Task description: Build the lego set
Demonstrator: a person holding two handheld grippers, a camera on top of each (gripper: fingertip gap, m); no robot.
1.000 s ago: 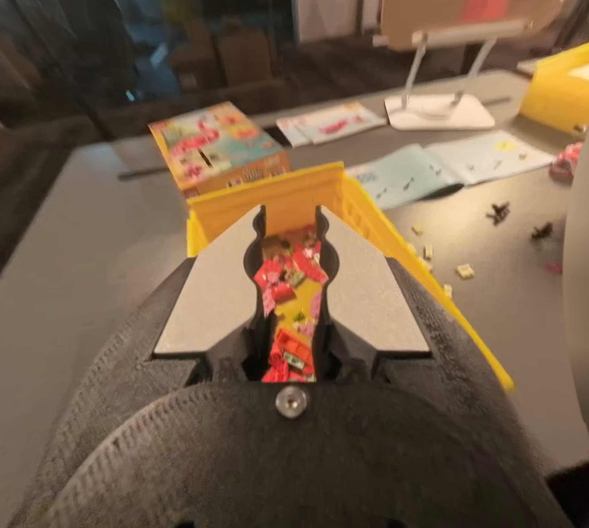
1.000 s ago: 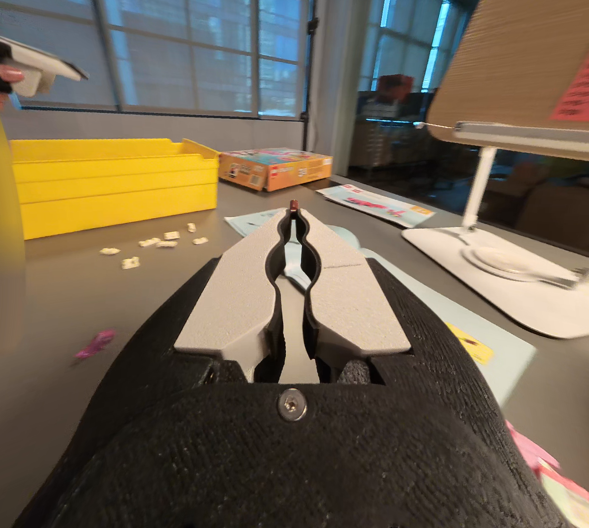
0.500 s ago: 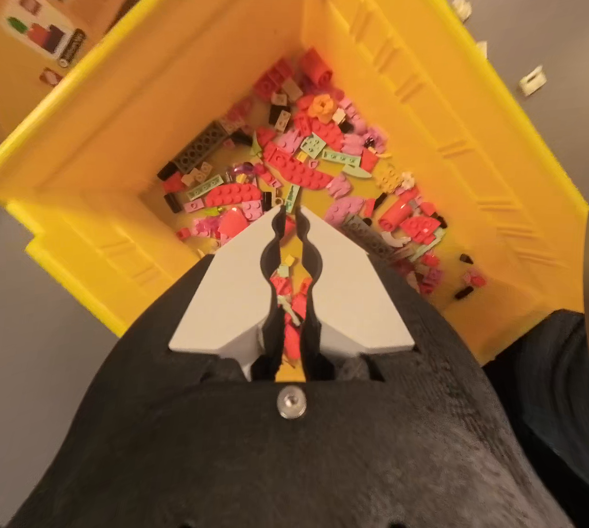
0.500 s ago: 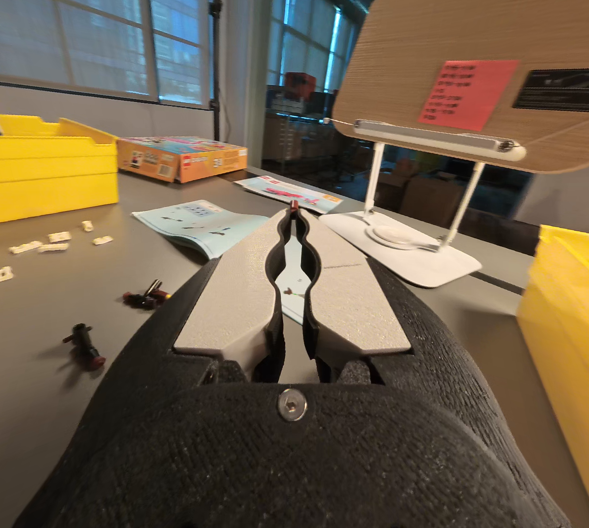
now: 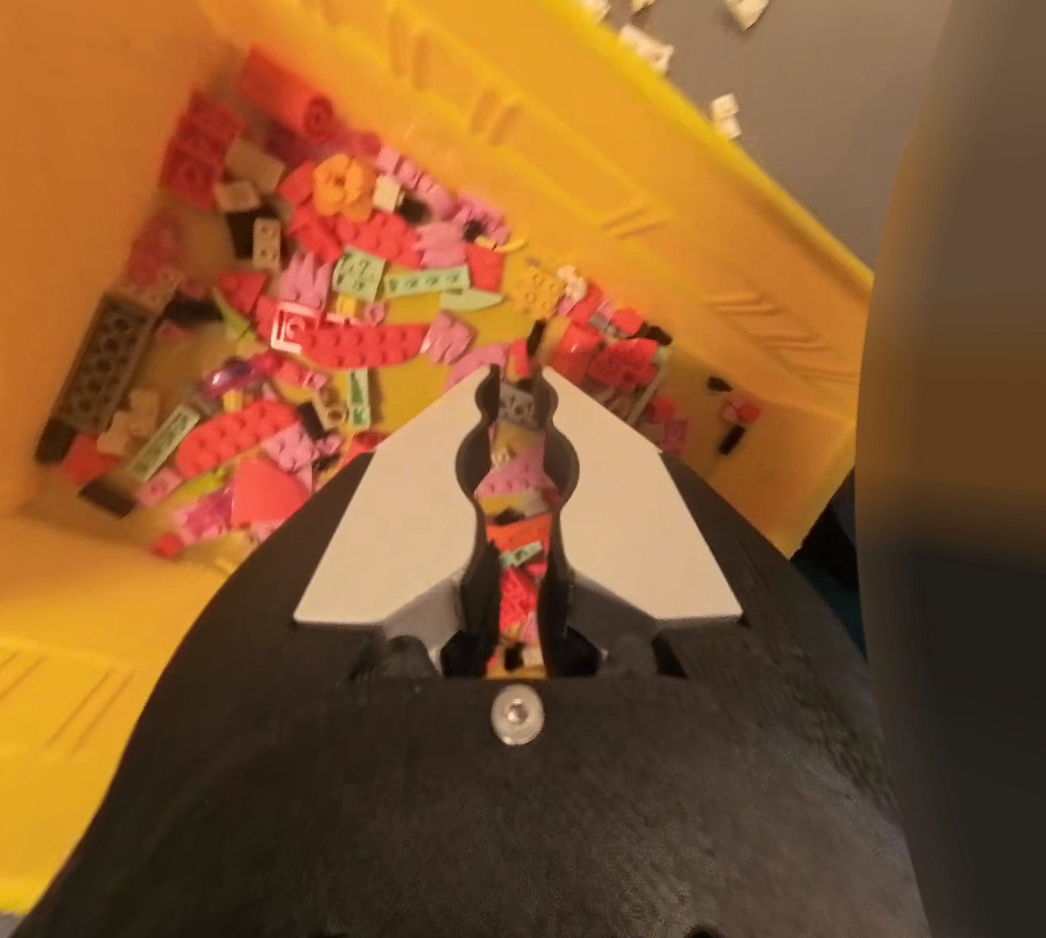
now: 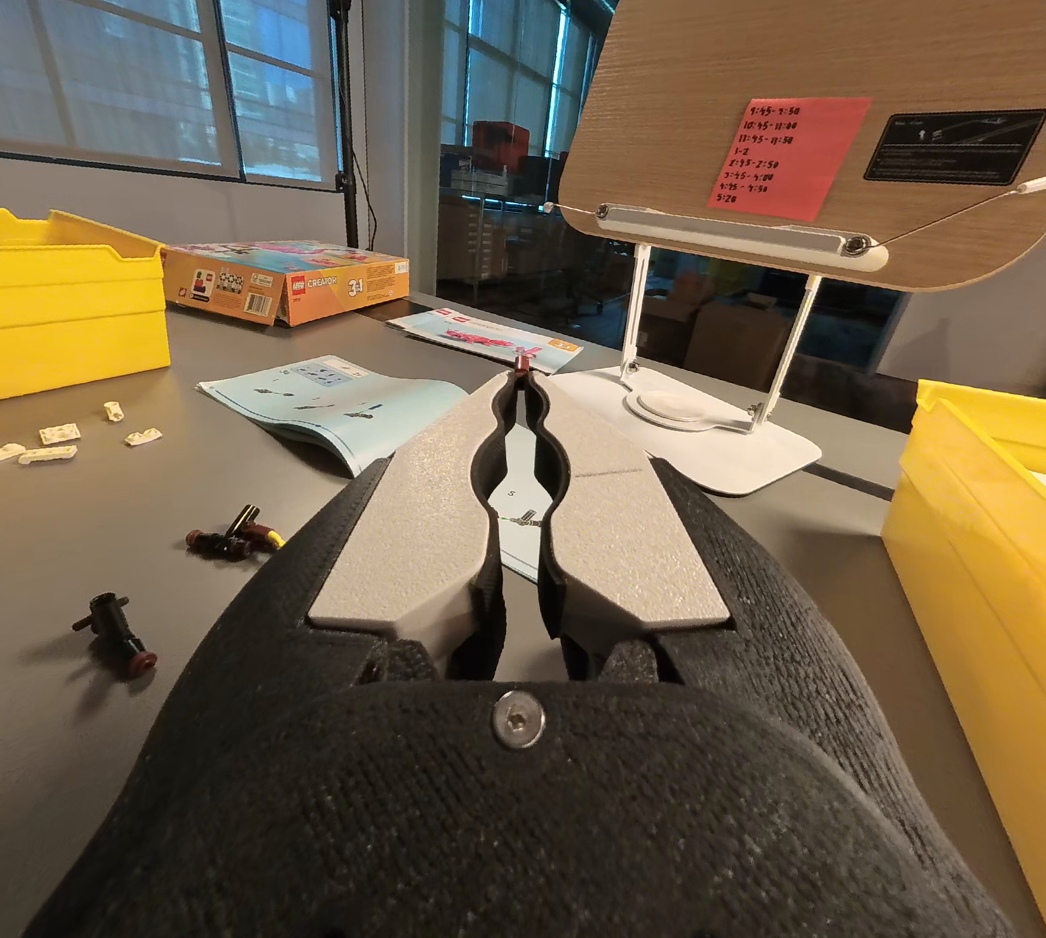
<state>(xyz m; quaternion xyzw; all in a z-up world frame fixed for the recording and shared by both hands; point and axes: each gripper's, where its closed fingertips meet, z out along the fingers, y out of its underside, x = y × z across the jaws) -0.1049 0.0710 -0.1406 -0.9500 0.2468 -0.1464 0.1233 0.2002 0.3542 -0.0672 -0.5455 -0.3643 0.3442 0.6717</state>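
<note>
My right fingers (image 6: pixel 519 383) pinch a small dark-red peg (image 6: pixel 521 363) above the bench (image 6: pixel 141 503). My left fingers (image 5: pixel 518 380) hang slightly parted, holding nothing, over loose bricks (image 5: pixel 351 345) inside the yellow bin (image 5: pixel 651 164).

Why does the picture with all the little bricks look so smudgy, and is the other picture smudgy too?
Left wrist view: motion blur smears the red and pink toy bricks in the yellow plastic bin. Right wrist view: sharp; the open pale blue booklet is crisp, though wide-angle distortion bends the window frames.
</note>
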